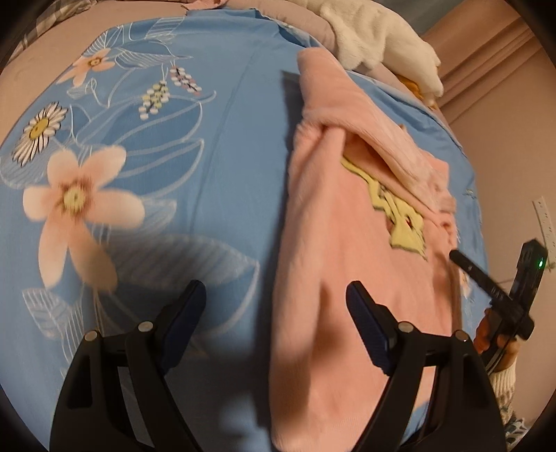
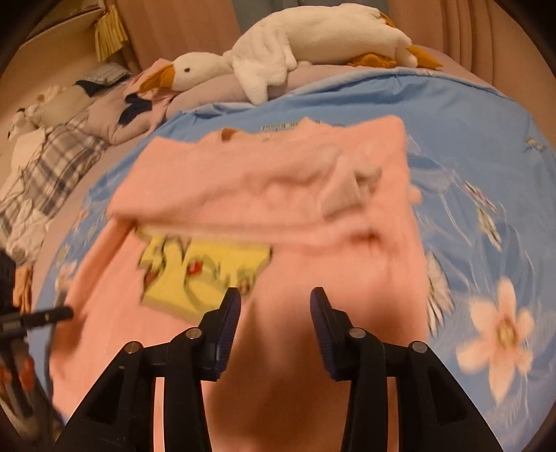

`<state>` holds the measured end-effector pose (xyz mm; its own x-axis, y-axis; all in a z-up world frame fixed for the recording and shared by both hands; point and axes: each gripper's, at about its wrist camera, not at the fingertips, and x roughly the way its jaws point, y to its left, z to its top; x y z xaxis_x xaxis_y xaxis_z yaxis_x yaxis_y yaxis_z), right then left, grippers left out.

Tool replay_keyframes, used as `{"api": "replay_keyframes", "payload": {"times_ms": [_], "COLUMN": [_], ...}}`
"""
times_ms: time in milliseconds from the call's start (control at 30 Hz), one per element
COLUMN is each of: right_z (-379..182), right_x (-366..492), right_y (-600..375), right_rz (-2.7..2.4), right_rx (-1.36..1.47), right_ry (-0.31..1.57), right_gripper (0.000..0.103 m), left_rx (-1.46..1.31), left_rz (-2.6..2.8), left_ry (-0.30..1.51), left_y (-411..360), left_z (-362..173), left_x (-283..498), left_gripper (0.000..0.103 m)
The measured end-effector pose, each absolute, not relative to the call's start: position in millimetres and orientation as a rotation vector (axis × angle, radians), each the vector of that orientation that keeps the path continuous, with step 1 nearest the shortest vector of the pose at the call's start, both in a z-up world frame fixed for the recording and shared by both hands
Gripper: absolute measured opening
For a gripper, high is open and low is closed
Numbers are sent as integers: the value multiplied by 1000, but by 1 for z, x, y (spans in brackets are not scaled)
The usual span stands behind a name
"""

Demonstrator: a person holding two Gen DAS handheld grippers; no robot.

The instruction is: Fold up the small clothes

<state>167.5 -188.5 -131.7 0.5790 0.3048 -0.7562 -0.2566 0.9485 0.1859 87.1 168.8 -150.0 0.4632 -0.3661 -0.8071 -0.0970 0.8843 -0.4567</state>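
A small pink fleece top (image 1: 351, 250) with a yellow cartoon print (image 1: 399, 205) lies on a blue floral sheet (image 1: 166, 167). Its upper part and a sleeve are folded over the front. My left gripper (image 1: 276, 295) is open and empty, hovering over the top's left edge. The other gripper (image 1: 493, 288) shows at the right edge of the left wrist view. In the right wrist view the top (image 2: 278, 194) fills the centre, with the print (image 2: 205, 267) partly covered by the fold. My right gripper (image 2: 275, 302) is open and empty above the top's lower part.
A white plush goose (image 2: 278, 59) lies at the far edge of the sheet (image 2: 486, 146). Plaid and pink bedding (image 2: 52, 167) is piled at the left. Pink curtains (image 2: 194, 24) hang behind. The left gripper's tip (image 2: 41, 318) shows at the left edge.
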Motion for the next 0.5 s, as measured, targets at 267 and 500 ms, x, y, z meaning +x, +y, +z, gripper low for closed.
{"api": "replay_keyframes", "payload": {"times_ms": [267,500], "right_z": [-165,-151], "right_x": [119,98], "right_y": [-191,-211], "right_rz": [326,363], "right_rx": [-37,42], "right_ry": [980,997], "right_gripper": [42,42], "left_rx": [-476,-465], "left_rz": [-207,-251], "left_ry": [1112,1126], "left_y": [146,138], "left_z": [-155,-155], "left_x": [61,36], "left_gripper": [81,81]}}
